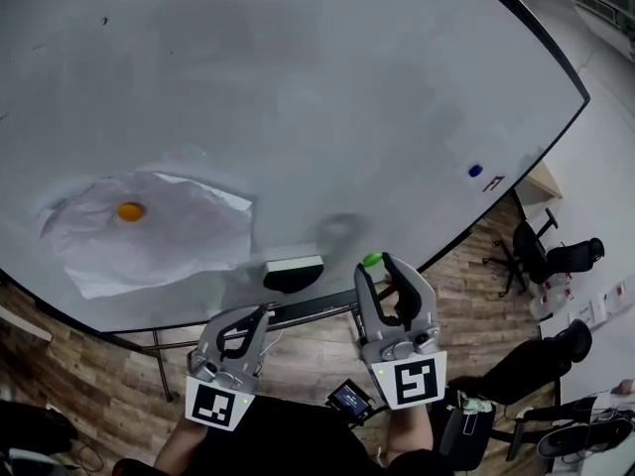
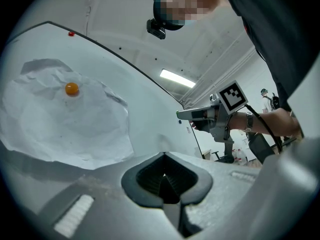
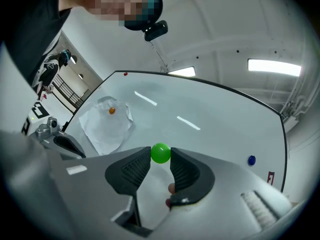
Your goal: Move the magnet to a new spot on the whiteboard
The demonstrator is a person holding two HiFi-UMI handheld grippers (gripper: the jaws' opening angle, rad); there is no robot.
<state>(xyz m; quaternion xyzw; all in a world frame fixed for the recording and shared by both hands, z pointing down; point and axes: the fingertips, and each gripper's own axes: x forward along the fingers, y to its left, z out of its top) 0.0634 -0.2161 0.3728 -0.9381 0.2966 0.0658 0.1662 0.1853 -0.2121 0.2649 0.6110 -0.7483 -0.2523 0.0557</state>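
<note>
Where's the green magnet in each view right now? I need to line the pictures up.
Head view: green magnet lower centre, at the right gripper tips.
Left gripper view: not visible.
Right gripper view: centre, pinched between the jaws.
Shared landmark: orange magnet on the crumpled paper, in all three.

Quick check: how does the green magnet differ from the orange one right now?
The green magnet is clamped between the right gripper's jaws; the orange magnet sits untouched on the whiteboard. The orange magnet pins a crumpled paper sheet; the green magnet pins nothing. Both are small, round magnets.
</note>
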